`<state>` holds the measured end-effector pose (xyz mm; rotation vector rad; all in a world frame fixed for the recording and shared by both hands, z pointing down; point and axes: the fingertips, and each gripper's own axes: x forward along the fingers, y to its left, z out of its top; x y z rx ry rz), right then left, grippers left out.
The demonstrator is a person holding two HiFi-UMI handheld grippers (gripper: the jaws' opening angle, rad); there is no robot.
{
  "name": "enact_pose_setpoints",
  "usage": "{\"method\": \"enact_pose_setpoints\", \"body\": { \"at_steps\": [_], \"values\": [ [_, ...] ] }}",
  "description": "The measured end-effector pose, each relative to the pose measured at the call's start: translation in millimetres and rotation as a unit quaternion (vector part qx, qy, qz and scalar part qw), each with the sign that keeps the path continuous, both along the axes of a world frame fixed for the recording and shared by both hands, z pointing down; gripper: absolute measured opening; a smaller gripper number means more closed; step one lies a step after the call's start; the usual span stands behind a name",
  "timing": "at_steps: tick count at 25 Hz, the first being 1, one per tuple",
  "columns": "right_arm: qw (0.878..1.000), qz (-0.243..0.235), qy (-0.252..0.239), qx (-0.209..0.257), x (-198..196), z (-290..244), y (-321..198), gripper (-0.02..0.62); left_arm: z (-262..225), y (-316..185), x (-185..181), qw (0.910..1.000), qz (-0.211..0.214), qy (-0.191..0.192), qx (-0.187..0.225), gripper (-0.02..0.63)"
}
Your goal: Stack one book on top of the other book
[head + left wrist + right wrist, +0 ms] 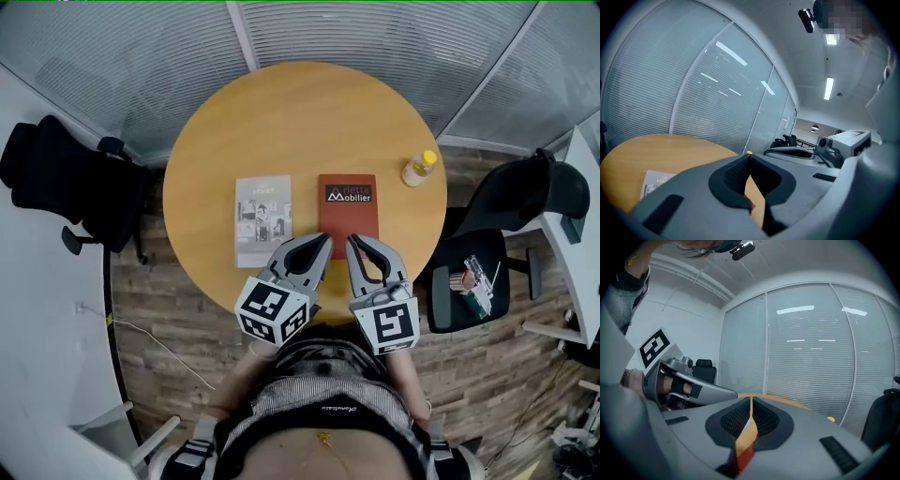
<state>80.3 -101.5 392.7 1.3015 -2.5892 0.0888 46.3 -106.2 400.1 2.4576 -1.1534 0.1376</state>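
Two books lie side by side on the round wooden table (pixel 309 112): a grey-white book (pixel 262 219) on the left and a red-brown book (pixel 348 214) on the right. My left gripper (pixel 325 238) is shut and empty, its tips over the near left corner of the red-brown book. My right gripper (pixel 352 240) is also shut and empty, at that book's near edge. In the left gripper view the shut left gripper (pixel 749 155) hides most of the table; a corner of the grey-white book (pixel 654 182) shows. The right gripper (pixel 751 401) in its own view has its jaws together.
A small bottle with a yellow cap (pixel 419 170) stands at the table's right edge. Black office chairs sit at left (pixel 66 183) and right (pixel 511 211); the right chair holds some items (pixel 475 281). Glass walls with blinds curve behind the table.
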Motion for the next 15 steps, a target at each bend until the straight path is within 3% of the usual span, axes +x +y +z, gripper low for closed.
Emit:
{"method": "enact_pose_setpoints", "body": {
  "at_steps": [9,15],
  "values": [
    [0.999,0.026,0.008,-0.042,14.8,35.8,-11.6,0.029,24.5,-13.6,-1.9,0.9997,-0.011,-0.022,-0.003,0.018],
    [0.996,0.039,0.026,-0.078,25.0,69.1,-16.1,0.029,53.4,-21.2,-3.9,0.9991,-0.013,-0.03,-0.027,0.018]
  ]
}}
